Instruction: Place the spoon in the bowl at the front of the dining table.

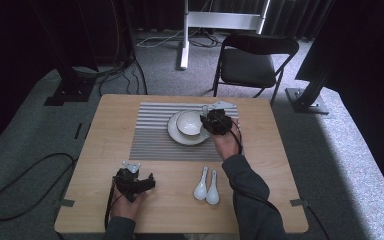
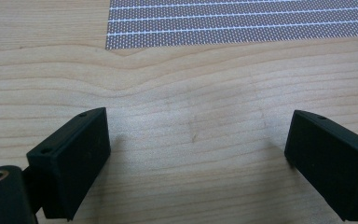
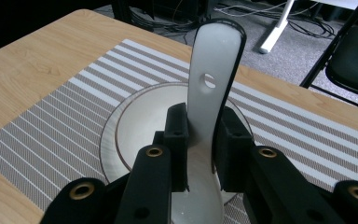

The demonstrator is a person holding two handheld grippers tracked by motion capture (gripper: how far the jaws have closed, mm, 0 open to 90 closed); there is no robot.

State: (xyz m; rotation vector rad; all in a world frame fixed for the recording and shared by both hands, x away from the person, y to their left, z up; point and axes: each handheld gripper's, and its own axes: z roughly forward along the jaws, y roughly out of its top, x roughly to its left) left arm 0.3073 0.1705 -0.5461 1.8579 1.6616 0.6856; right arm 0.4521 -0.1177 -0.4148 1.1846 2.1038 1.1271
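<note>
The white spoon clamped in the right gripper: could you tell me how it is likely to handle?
The white spoon looks like glazed ceramic, so probably stiff, slippery and chip-prone. The right gripper pinches only its narrow handle, so it may pivot or slide. Lower it gently near the bowl.

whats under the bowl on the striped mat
The bowl sits on a white plate, which lies on the striped mat. The plate's middle is covered by the bowl. The right claw, shut on a spoon, covers the plate's right edge.

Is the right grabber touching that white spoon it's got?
Touching. In the right gripper view, the right gripper has its two black jaws pressed against both sides of the white spoon's handle, above the plate.
</note>
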